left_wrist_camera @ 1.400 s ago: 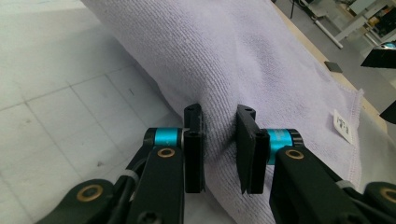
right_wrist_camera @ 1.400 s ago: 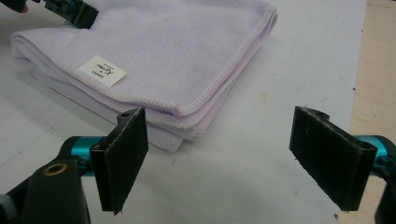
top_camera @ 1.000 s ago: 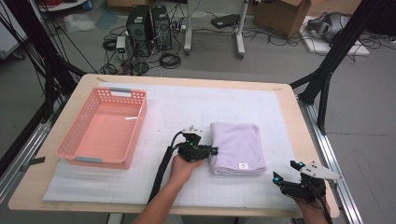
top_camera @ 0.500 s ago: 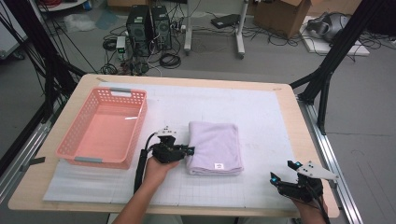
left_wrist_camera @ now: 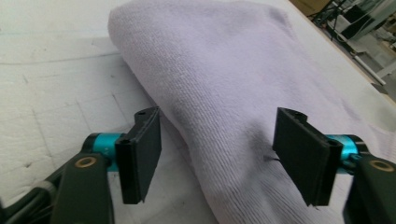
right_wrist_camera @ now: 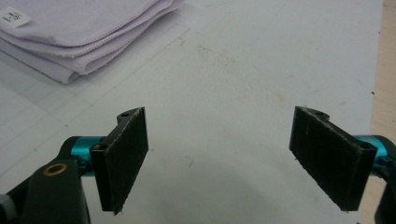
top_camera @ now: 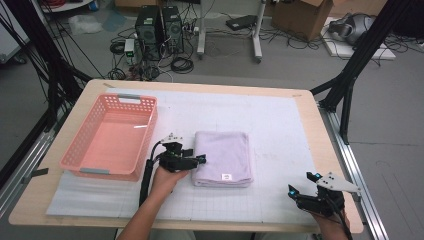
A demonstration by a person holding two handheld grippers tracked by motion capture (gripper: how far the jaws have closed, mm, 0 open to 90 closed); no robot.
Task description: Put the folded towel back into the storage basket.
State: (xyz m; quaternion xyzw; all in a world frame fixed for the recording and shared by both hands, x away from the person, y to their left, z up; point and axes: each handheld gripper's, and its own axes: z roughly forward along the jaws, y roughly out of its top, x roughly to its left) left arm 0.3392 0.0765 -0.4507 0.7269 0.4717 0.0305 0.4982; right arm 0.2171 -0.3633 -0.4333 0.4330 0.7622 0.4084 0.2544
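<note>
A folded lilac towel (top_camera: 225, 157) lies on the white gridded mat (top_camera: 280, 120) in the middle of the table. My left gripper (top_camera: 199, 161) is at the towel's left edge. In the left gripper view the towel (left_wrist_camera: 224, 70) bulges up between the two jaws, and the left gripper (left_wrist_camera: 217, 154) is shut on its thick folded edge. My right gripper (top_camera: 304, 183) rests open near the table's front right corner. In its own view the right gripper (right_wrist_camera: 217, 158) has only bare mat between its jaws, with the towel (right_wrist_camera: 84, 28) off at the upper left.
A pink plastic basket (top_camera: 80, 145), with nothing in it, stands on the left of the table, close to my left hand. The table's front edge (top_camera: 200, 227) runs just below both hands. Computers, cables and boxes sit on the floor beyond the table.
My left gripper has slid left toward the basket, and the towel has moved left with it. The right gripper has stayed where it was.
</note>
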